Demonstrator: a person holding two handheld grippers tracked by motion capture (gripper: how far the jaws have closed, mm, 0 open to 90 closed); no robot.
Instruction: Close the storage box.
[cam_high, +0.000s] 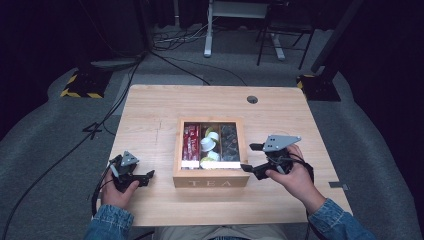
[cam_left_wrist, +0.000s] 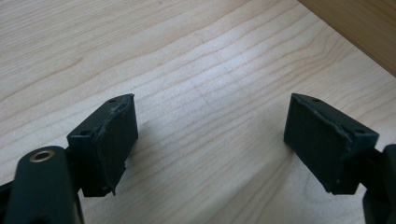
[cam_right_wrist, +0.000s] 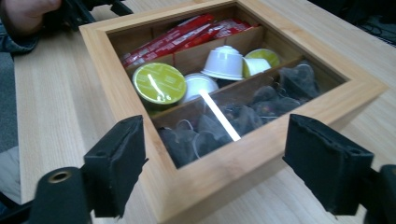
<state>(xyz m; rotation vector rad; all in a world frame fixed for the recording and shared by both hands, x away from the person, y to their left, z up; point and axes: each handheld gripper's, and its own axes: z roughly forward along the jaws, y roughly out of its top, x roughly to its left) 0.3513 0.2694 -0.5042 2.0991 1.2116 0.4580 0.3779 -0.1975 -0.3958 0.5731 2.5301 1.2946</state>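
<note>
I see the wooden tea box standing at the middle of the light wood table, its glass lid shut over red sachets, green and white capsules and dark tea bags. My right gripper sits just beside the box's right wall, jaws spread wide and empty. My left gripper rests near the box's left side, jaws likewise spread over bare wood.

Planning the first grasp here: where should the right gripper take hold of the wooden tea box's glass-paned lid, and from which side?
Probably the right-hand frame edge of the glass-paned wooden lid, approached from the box's right, where the open right gripper sits. That rail faces the jaws and looks narrow enough to fit between them; the glass pane offers no grip.
</note>
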